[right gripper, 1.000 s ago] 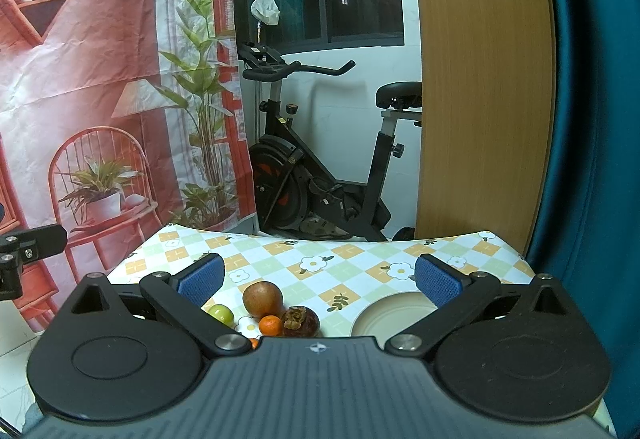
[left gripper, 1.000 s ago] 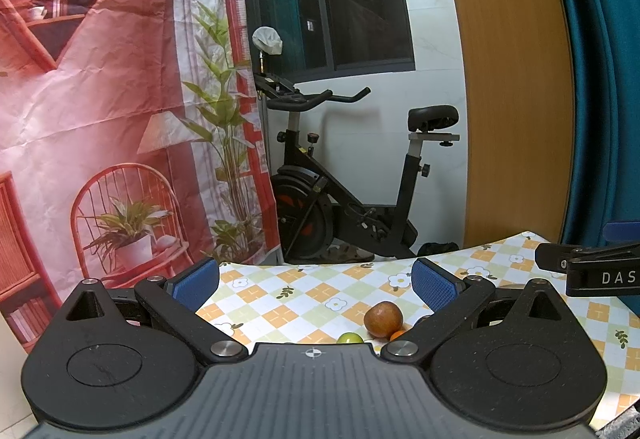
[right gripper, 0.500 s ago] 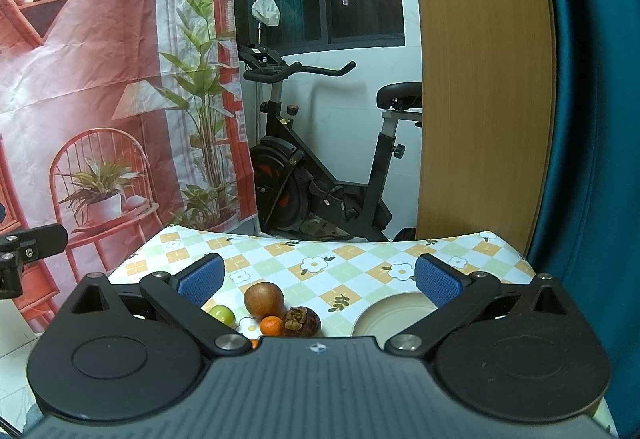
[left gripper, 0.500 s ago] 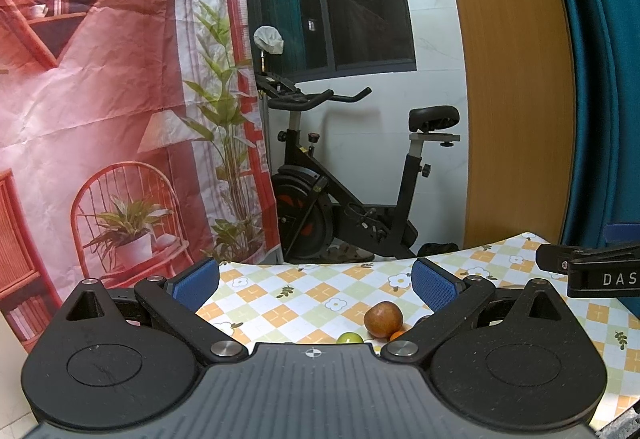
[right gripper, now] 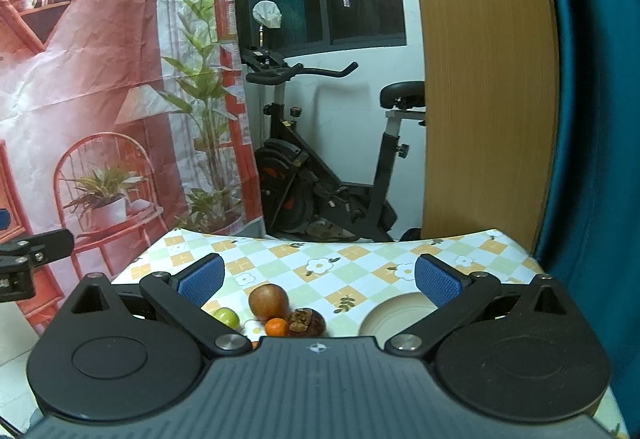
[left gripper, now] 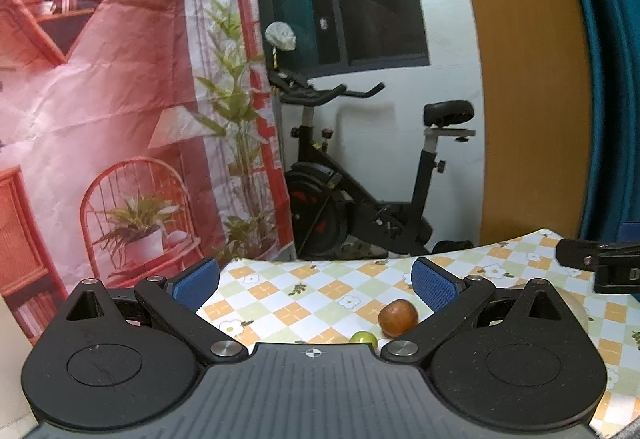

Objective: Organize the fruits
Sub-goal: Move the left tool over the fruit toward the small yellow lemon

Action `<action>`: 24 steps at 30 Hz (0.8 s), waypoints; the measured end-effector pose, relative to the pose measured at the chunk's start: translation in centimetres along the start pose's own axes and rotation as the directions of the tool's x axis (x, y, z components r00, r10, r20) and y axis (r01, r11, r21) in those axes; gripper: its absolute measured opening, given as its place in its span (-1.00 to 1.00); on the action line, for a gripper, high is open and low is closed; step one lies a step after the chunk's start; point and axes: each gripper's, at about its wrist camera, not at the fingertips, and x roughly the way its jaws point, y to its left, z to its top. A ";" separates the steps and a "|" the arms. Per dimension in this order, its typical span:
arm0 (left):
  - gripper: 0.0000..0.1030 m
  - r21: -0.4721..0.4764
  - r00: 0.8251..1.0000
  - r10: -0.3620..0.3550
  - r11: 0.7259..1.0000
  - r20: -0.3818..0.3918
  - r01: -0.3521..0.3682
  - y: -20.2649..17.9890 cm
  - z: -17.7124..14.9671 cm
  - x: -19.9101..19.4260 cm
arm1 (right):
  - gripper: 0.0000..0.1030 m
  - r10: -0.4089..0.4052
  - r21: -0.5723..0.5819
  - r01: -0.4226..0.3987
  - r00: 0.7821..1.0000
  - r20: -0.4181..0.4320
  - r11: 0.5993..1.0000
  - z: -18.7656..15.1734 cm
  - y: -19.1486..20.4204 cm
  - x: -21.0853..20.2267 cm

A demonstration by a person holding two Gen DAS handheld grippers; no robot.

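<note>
A small heap of fruit lies on the checked tablecloth (right gripper: 320, 263): a round brown fruit (right gripper: 268, 301), a small green fruit (right gripper: 226, 316), a little orange one (right gripper: 276, 327) and a dark mangosteen (right gripper: 306, 321). Right of the heap rests a pale plate (right gripper: 394, 315), with nothing visible on it. My right gripper (right gripper: 318, 279) hovers open above the heap and the plate. In the left wrist view the brown fruit (left gripper: 398, 317) and the green fruit (left gripper: 363, 338) show near the right pad. My left gripper (left gripper: 316, 281) is open and holds nothing.
An exercise bike (right gripper: 320, 175) stands behind the table, beside a printed red backdrop (right gripper: 100, 99). A wooden panel (right gripper: 484, 79) and a teal curtain (right gripper: 592, 119) close off the right. Each gripper's tip shows at the edge of the other's view.
</note>
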 end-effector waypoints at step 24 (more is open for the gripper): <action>0.80 -0.018 0.985 0.022 1.000 -0.172 -0.026 1.7 -6.3 12.2 | 1.00 0.082 0.253 -0.101 0.993 0.084 0.962 -6.8 -5.5 13.0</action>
